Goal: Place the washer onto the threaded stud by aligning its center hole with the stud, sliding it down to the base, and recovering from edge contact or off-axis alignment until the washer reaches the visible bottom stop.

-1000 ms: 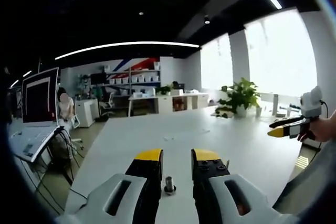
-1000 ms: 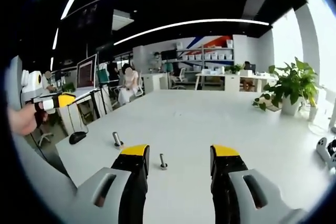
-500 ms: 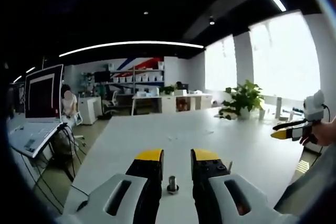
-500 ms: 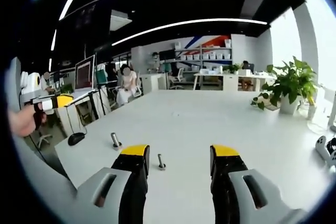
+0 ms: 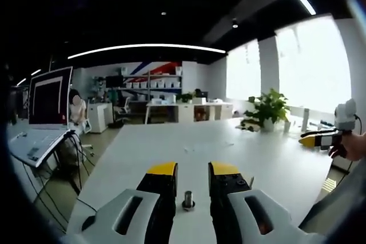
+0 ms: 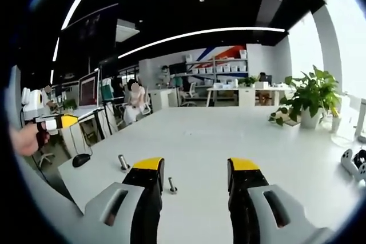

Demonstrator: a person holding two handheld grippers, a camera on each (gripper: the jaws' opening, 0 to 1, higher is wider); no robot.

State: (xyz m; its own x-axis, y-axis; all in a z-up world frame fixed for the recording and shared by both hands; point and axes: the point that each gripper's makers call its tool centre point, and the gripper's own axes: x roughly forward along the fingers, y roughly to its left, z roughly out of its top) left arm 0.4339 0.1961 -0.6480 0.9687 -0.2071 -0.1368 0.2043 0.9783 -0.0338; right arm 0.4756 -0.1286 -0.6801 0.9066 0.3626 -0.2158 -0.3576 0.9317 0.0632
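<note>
standing upright on table [image 5: 171,147], stud [image 5: 188,200] btwn parted left gripper [image 5: 192,170] jaws, right gripper [image 6: 190,166] unclenched

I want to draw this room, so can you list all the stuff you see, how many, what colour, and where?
Table: one, white, long, under both grippers.
Studs: two, silver, upright on the table; stubby one between the left gripper's jaws, thin one by the right gripper's left jaw.
Plant: one, green, white pot, far right of the table.
Mouse: one, black, table's left edge.
Monitor: one, dark screen, left desk.
Shelves: white, back wall.
Person: one, seated far back.
Left gripper: yellow-tipped black jaws, open.
Right gripper: same colours, open.
</note>
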